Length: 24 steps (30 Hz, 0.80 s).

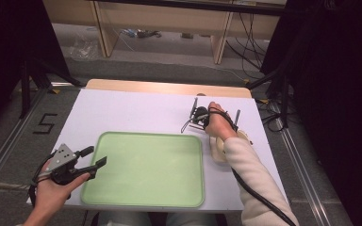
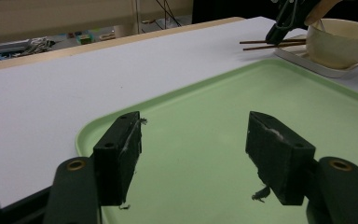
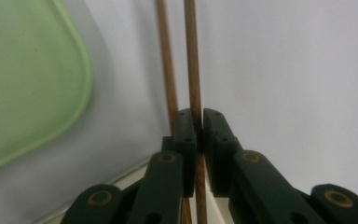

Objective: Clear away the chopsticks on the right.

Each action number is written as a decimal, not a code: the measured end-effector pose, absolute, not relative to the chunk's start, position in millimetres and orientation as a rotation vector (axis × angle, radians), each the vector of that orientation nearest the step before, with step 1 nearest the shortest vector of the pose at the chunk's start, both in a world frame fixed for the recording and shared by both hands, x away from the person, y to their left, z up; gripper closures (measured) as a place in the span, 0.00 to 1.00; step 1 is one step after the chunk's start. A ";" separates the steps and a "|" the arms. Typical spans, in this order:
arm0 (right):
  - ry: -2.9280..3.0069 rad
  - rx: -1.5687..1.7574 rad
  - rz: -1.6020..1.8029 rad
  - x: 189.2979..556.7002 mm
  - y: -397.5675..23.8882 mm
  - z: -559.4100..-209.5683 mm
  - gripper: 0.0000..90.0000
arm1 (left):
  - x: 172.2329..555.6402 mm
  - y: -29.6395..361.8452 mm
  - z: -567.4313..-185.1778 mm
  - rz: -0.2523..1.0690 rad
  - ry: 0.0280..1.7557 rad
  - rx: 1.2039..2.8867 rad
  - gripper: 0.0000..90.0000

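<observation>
The right gripper (image 3: 199, 122) has its jaws pinched on one of the two thin brown wooden chopsticks (image 3: 193, 70), out on the white table (image 1: 136, 110) past the green tray's (image 1: 195, 141) far right corner, beside the cream bowl (image 2: 338, 42). A rod that slim wants a square, firm pinch and a level lift — its twin lies alongside, seemingly outside the pads. The left gripper (image 2: 193, 154) hangs open over the smooth, round-cornered tray — holding nothing.
</observation>
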State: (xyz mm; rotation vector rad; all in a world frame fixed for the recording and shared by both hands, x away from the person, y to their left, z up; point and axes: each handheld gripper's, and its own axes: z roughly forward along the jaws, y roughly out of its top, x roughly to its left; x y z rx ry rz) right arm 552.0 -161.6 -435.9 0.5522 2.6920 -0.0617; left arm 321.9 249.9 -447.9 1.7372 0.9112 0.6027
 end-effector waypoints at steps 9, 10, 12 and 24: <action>2.704 0.489 -0.095 551.2 -159.6 -435.6 0.97 | 321.9 250.1 -448.0 0.603 0.912 1.737 0.40; 2.710 0.475 -0.096 551.1 -159.5 -435.2 0.97 | 322.4 250.7 -447.8 0.609 0.903 1.744 0.40; 2.718 0.475 -0.091 550.5 -158.9 -435.1 0.97 | 322.0 250.0 -448.0 0.603 0.912 1.736 0.40; 2.703 0.451 -0.081 550.8 -157.2 -433.3 0.97 | 321.8 249.8 -447.9 0.603 0.912 1.736 0.40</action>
